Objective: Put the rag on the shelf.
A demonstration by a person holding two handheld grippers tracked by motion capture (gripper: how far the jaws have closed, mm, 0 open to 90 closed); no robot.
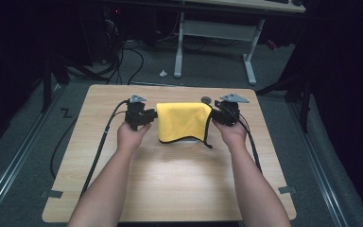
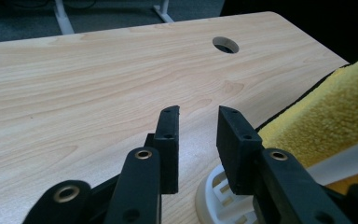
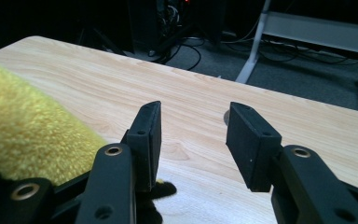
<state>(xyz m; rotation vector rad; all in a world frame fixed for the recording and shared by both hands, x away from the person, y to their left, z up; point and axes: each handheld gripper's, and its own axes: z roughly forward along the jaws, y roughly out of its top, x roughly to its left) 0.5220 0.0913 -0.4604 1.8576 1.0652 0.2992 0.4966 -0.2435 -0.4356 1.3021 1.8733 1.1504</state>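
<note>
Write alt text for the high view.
A yellow cloth lies draped over a white object on a wooden table, between two hand-held black grippers. The left gripper and right gripper sit at the cloth's side edges, jaws open, a forearm reaching in behind each.

- You are working at a light wooden table (image 1: 170, 184) with a round cable hole (image 2: 226, 45).
- A white plastic object (image 2: 214, 196) is sitting on it, a yellow cloth (image 1: 182, 120) draping over it.
</note>
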